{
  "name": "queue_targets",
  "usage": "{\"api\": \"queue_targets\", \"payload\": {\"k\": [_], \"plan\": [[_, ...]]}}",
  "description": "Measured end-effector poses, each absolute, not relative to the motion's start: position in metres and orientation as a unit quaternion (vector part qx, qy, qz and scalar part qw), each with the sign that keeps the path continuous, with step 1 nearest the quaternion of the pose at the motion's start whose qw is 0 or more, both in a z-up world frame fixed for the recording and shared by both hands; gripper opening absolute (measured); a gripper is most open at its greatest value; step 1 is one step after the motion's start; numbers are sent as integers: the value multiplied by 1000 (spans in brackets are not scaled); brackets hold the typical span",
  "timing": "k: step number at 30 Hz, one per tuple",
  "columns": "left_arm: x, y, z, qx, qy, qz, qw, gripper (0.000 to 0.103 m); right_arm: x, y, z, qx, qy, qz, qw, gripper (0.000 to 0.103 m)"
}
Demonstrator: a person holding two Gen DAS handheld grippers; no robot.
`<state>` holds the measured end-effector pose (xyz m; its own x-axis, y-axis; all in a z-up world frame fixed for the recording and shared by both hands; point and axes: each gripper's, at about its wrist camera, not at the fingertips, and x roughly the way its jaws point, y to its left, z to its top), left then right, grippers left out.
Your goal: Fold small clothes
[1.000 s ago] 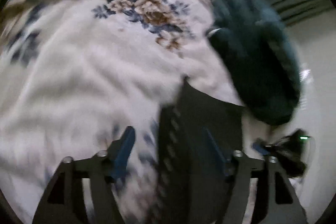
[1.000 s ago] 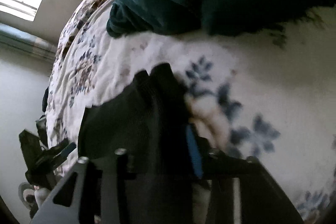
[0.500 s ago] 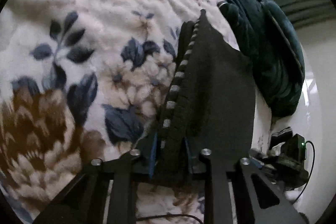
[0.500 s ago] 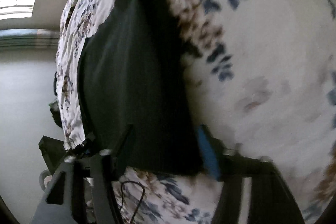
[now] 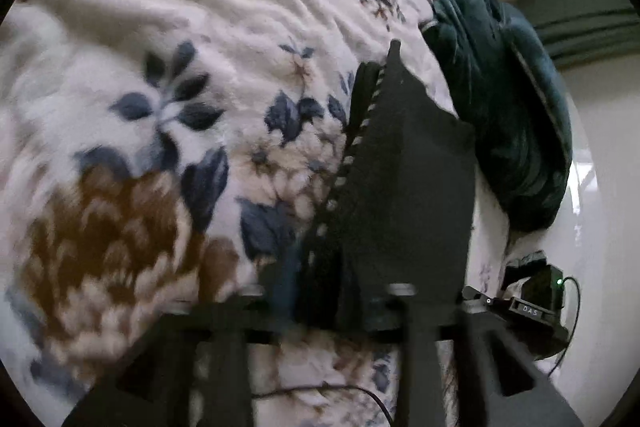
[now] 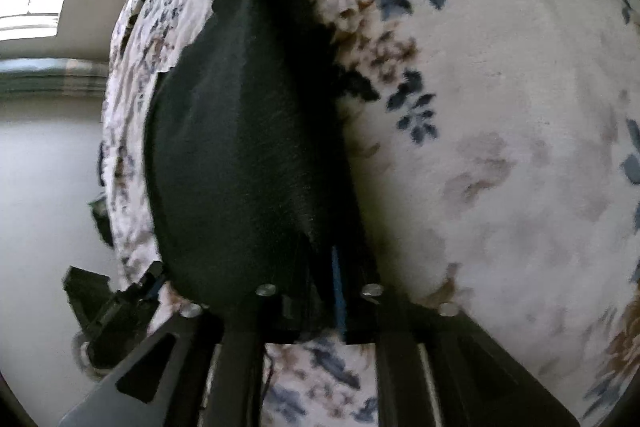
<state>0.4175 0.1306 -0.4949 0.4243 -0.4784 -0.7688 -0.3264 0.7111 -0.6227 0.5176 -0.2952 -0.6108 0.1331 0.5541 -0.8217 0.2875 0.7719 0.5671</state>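
Black garment point(image 5: 404, 187): light, limp knit on bed point(image 5: 200, 47); take at near hem. Left tool point(image 5: 344, 291) just reopening, part-open around hem; right tool point(image 6: 320, 287) narrow, pinching it.

A cream fleece blanket point(image 5: 224, 39) printed with blue and brown flowers fills most of both views. At the blanket's far edge a crumpled dark teal cloth point(image 5: 508, 115) lies heaped. Off the blanket's side stands a black device point(image 5: 536, 291) with a green light, a thin cable beside it.
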Motion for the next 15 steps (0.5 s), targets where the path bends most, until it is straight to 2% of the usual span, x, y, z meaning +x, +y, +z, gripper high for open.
{"api": "queue_targets", "payload": {"k": [1, 2, 3, 5, 9, 15], "plan": [[412, 130, -491, -389, 525, -48, 755, 73, 516, -300, -606, 325, 645, 104, 683, 30], [401, 129, -487, -414, 509, -48, 753, 73, 516, -305, -599, 321, 639, 104, 691, 49], [393, 127, -487, -435, 500, -51, 747, 73, 515, -310, -594, 319, 634, 106, 696, 62], [380, 112, -503, -497, 494, -68, 711, 73, 518, -321, -589, 326, 628, 118, 697, 74], [382, 74, -540, -544, 502, -68, 668, 73, 544, -340, -596, 341, 623, 131, 692, 75], [415, 31, -580, -557, 505, -37, 659, 74, 616, -342, -620, 353, 616, 166, 684, 75]]}}
